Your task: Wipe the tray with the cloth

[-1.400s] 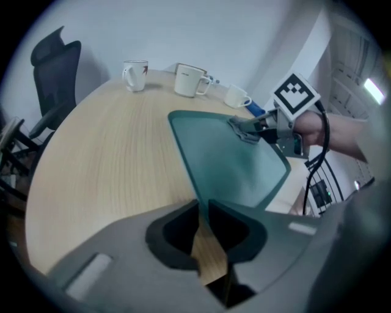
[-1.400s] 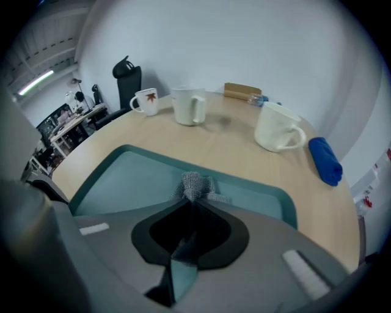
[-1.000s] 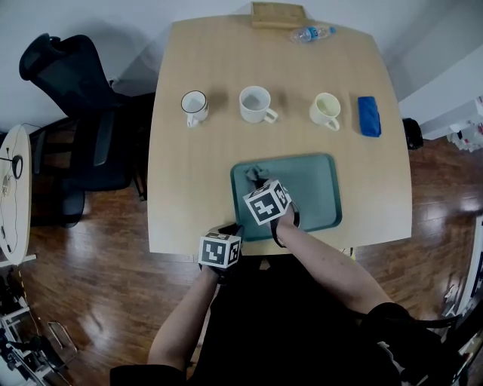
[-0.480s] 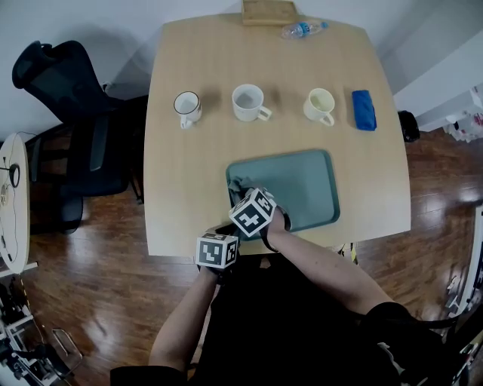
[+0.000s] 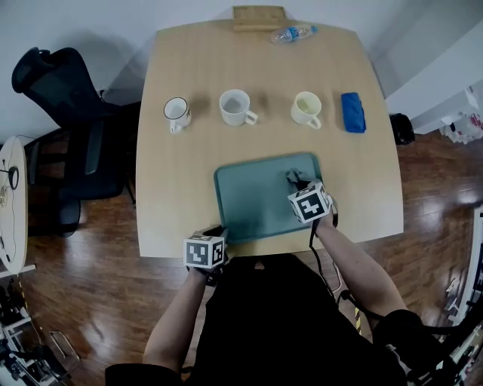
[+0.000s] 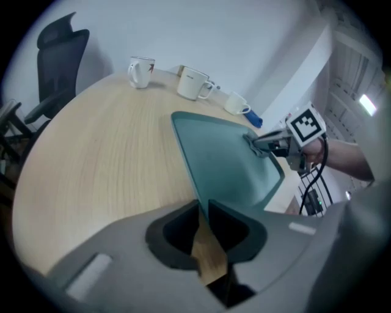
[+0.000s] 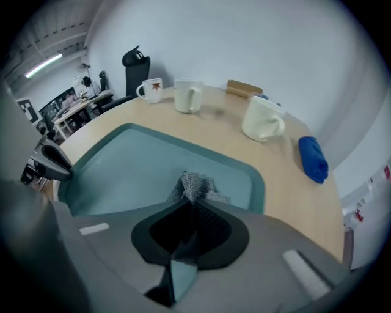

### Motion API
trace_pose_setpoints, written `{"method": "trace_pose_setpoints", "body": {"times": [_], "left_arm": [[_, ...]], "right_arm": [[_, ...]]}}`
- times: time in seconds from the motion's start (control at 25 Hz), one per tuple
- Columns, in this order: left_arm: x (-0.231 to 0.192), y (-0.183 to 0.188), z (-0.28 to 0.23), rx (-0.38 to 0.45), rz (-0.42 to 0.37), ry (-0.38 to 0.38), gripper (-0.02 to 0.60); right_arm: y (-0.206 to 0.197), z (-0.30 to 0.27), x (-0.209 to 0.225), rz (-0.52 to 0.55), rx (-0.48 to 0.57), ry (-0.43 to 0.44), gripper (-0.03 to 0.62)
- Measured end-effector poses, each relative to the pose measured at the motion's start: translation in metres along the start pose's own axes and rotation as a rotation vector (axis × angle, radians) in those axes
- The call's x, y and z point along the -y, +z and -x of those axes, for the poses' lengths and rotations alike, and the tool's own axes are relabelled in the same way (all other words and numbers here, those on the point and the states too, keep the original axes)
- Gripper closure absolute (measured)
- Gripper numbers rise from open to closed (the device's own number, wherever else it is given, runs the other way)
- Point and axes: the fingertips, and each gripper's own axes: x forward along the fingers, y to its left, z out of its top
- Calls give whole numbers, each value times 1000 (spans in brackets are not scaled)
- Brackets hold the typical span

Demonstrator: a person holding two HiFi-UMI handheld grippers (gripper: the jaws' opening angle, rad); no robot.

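Observation:
A teal tray lies near the table's front edge. My left gripper is shut on the tray's near left corner; in the left gripper view the rim runs straight into the closed jaws of that gripper. Over the tray's far right part, my right gripper is shut on a grey cloth. In the right gripper view the cloth bunches out of the jaws onto the tray floor. The left gripper view shows the right gripper low over the tray.
Behind the tray stand three mugs: a dark-rimmed one, a white one, a cream one. A rolled blue cloth lies at the right. A water bottle and a wooden block sit at the far edge. An office chair stands left.
My right gripper has swept the cloth from the tray's left side across to its far right part. The left gripper has stayed on the tray's near left corner.

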Motion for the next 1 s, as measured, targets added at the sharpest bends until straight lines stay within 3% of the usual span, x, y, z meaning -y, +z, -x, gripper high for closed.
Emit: {"method": "trace_pose_setpoints", "body": {"times": [0.2, 0.44, 0.56, 0.68, 0.8, 1.0], "left_arm": [[9, 2, -8, -9, 73, -37, 540], [30, 17, -26, -27, -10, -56, 532], [33, 19, -28, -47, -30, -58, 531], [34, 19, -28, -43, -32, -66, 529], [33, 19, -27, -40, -32, -66, 529], [33, 19, -28, -37, -42, -78, 528]], "right_arm": [[-24, 3, 63, -60, -19, -83, 565], [-29, -3, 104, -85, -24, -158, 565], [-25, -3, 104, -127, -31, -176, 566], [-5, 1, 72, -150, 4, -141, 566], [11, -8, 3, -165, 29, -4, 566], [45, -11, -92, -28, 55, 103, 566]]}}
